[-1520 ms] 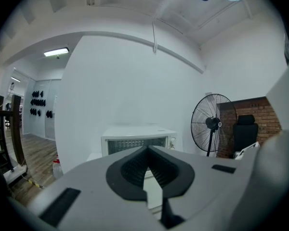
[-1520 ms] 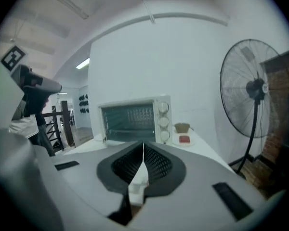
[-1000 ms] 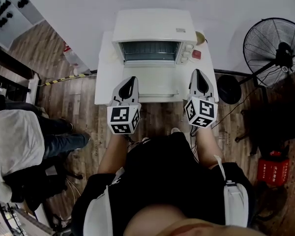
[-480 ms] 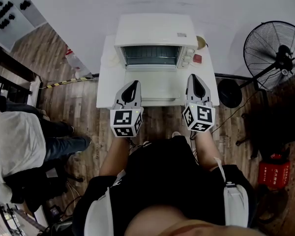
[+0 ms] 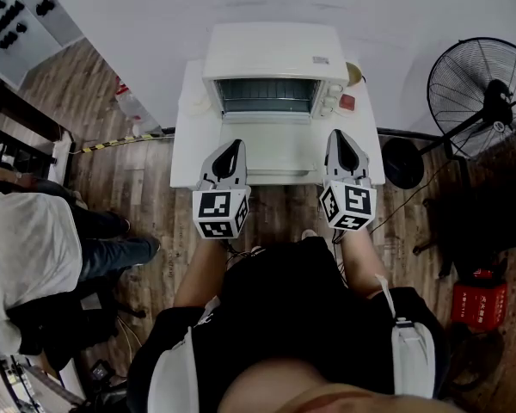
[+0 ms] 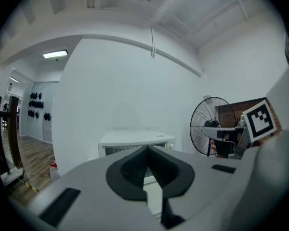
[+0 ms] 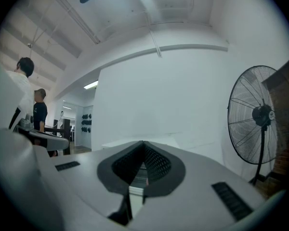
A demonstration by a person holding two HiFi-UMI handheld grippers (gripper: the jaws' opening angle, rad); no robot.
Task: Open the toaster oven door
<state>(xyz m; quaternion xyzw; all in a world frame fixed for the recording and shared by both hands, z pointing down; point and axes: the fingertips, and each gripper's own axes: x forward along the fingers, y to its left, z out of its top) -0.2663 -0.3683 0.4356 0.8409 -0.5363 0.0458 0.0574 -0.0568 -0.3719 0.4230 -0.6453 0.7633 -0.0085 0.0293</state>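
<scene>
We see the white oven [image 5: 273, 54] at the far middle of the table [image 5: 187, 149]. Its dark window [image 5: 267, 95] faces us, with knobs [image 5: 329, 103] on the right. We cannot tell what is inside. The left gripper [image 5: 232, 147] and right gripper [image 5: 340, 138] hover near the oven, both clenched on nothing.

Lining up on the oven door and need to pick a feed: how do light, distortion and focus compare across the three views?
Head view: even, flat light, sharp, no glare on the toaster oven. Left gripper view: heavy fisheye, dark corners; the left gripper covers most of the oven. Right gripper view: the same fisheye bends the fan; the right gripper looks slightly soft up close.
</scene>
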